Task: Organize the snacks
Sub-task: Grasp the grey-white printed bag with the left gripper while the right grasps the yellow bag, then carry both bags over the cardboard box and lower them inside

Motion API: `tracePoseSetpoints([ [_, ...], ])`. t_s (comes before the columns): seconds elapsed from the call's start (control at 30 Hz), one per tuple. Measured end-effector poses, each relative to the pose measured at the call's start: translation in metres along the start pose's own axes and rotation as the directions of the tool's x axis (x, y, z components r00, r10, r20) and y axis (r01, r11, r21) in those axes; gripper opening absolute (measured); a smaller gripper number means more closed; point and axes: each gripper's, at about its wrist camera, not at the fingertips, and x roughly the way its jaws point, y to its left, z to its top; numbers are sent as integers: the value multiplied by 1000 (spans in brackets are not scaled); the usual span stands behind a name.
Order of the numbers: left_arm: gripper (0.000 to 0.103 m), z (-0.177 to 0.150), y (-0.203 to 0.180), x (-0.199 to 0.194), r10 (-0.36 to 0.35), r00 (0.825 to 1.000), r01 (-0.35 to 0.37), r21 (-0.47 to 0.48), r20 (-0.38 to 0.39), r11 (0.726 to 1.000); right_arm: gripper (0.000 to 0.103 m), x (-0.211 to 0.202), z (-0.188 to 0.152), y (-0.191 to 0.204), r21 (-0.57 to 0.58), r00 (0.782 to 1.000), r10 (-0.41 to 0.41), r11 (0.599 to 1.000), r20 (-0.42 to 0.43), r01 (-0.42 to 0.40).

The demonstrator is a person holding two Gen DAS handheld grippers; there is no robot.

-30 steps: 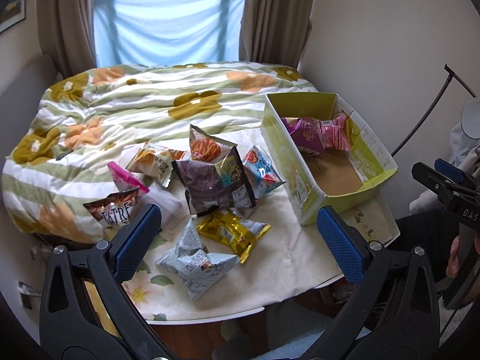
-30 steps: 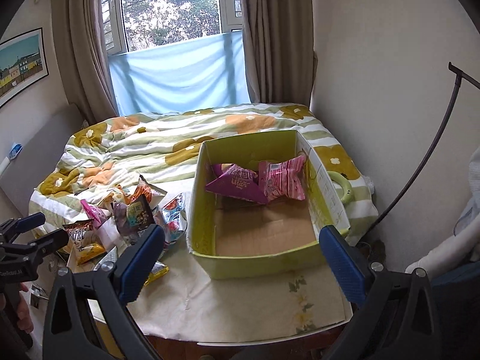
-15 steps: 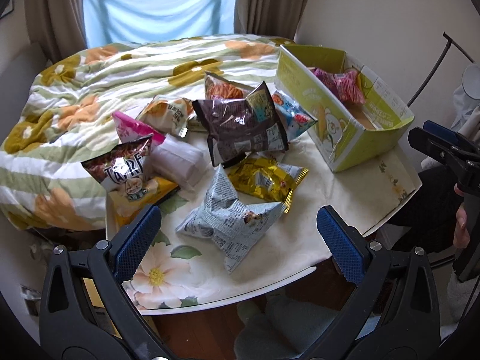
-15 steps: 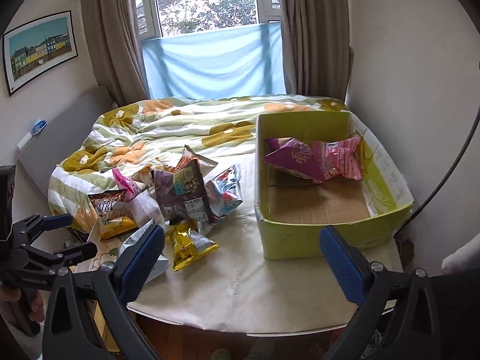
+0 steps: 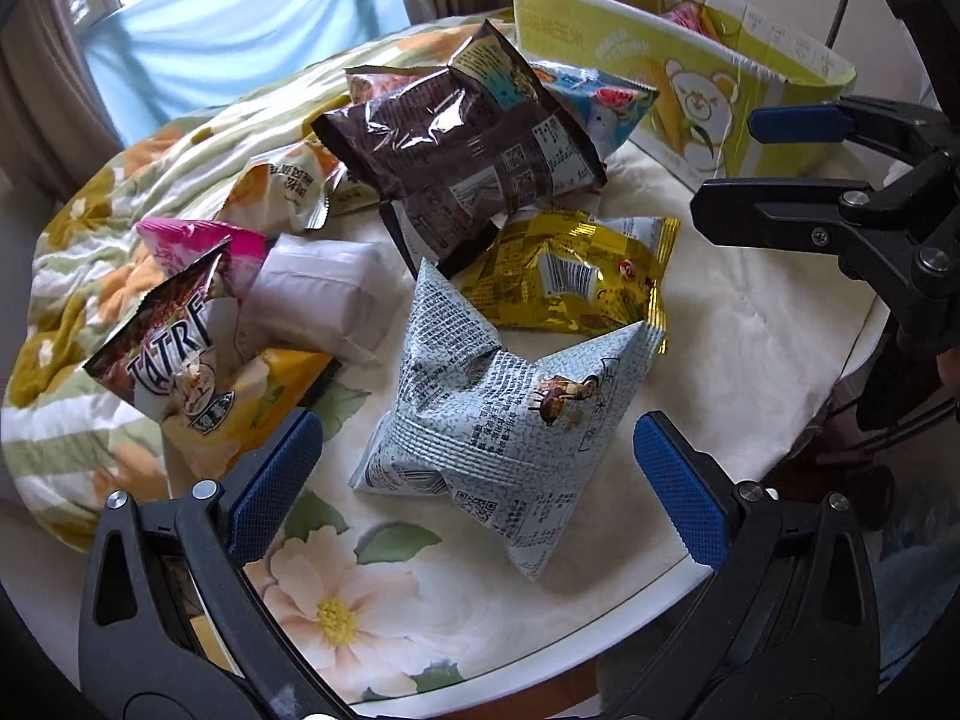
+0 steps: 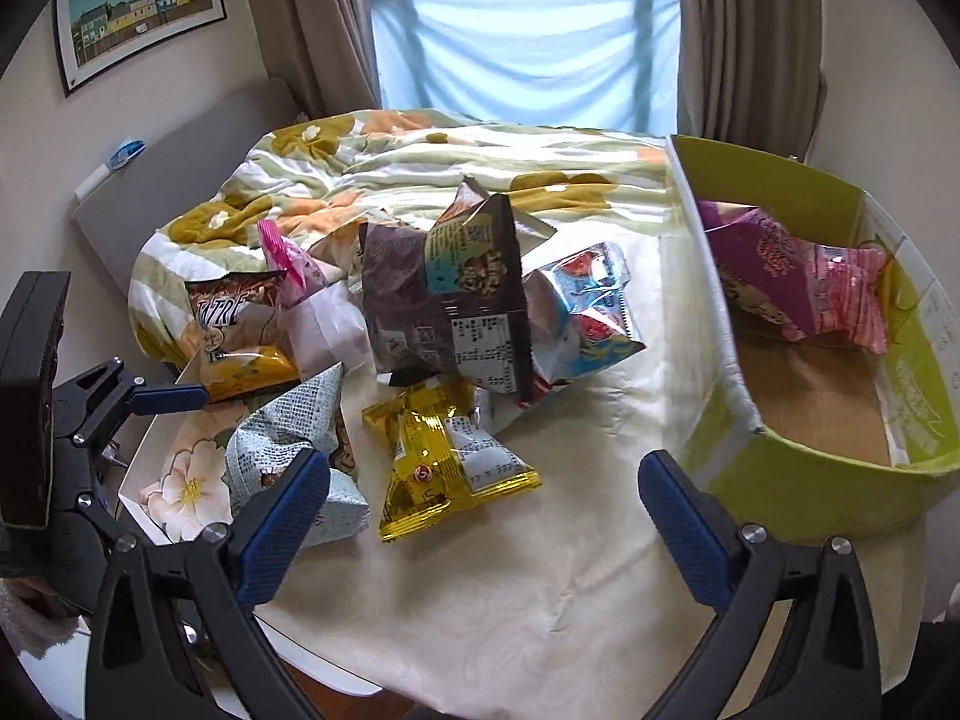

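Note:
A heap of snack packets lies on the floral-cloth table (image 5: pixel 750 312). My left gripper (image 5: pixel 477 483) is open and low over it, with a pale grey printed packet (image 5: pixel 498 420) lying between its blue pads, untouched. Behind that lie a gold packet (image 5: pixel 570 276) and a dark brown bag (image 5: pixel 468 150). My right gripper (image 6: pixel 480 516) is open too, just short of the gold packet (image 6: pixel 444 456), with the grey packet (image 6: pixel 288 438) by its left pad. To the right stands the green cardboard box (image 6: pixel 798 480), holding a purple packet (image 6: pixel 756 264) and a pink packet (image 6: pixel 840 294).
A TATRE bag (image 5: pixel 174 360), a white packet (image 5: pixel 324 300), a pink packet (image 5: pixel 198 240) and a blue packet (image 6: pixel 588 318) fill the rest of the heap. A flowered quilt (image 6: pixel 420 168) covers the bed behind the table. The right gripper (image 5: pixel 738 162) shows at the left wrist view's right edge.
Both grippers have come down and in toward the heap. The left one closed in on the grey packet; the right one swung left from the box toward the gold packet. Both stayed open.

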Motion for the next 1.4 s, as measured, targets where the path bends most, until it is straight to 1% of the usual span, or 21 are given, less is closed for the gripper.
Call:
tracePoseSetpoints([
  [0.17,103,5,-11,21,15,1000,-14,74,-18,997,102,31,5,3,-39,997,34,999,-64,-36],
  [0.3,103,8,-14,34,7,999,-4,80,-44,997,102,52,5,5,-70,993,50,996,-108,-58],
  [0.37,103,10,-15,38,18,998,-14,77,-54,997,100,60,4,6,-79,990,60,994,-127,-70],
  [0.5,101,11,-17,46,28,997,-22,82,-72,996,90,73,3,6,-87,983,83,991,-164,-98],
  [0.57,87,11,-17,50,40,995,-32,87,-90,996,89,76,4,7,-96,982,87,990,-170,-104],
  [0.6,85,11,-16,53,49,994,-40,88,-98,995,89,78,5,8,-103,981,87,989,-173,-105],
  [0.63,80,9,-16,55,54,994,-45,89,-100,995,88,80,7,9,-108,981,87,988,-176,-107],
  [0.67,76,9,-14,56,58,993,-49,90,-101,995,88,82,8,9,-111,980,90,988,-180,-111],
  [0.87,69,5,-5,55,59,993,-51,71,-102,996,79,92,11,9,-118,972,111,983,-209,-138],
  [1.07,68,1,11,52,42,992,-39,26,-119,999,75,102,14,8,-113,964,128,981,-235,-158],
  [1.2,68,-3,22,53,42,990,-43,-3,-133,999,68,108,14,16,-124,959,127,979,-255,-162],
  [1.27,68,-6,22,52,51,989,-51,2,-136,999,64,110,11,17,-119,955,138,978,-264,-174],
  [1.4,68,-9,25,50,54,989,-53,8,-139,999,60,110,10,22,-131,953,137,975,-271,-178],
])
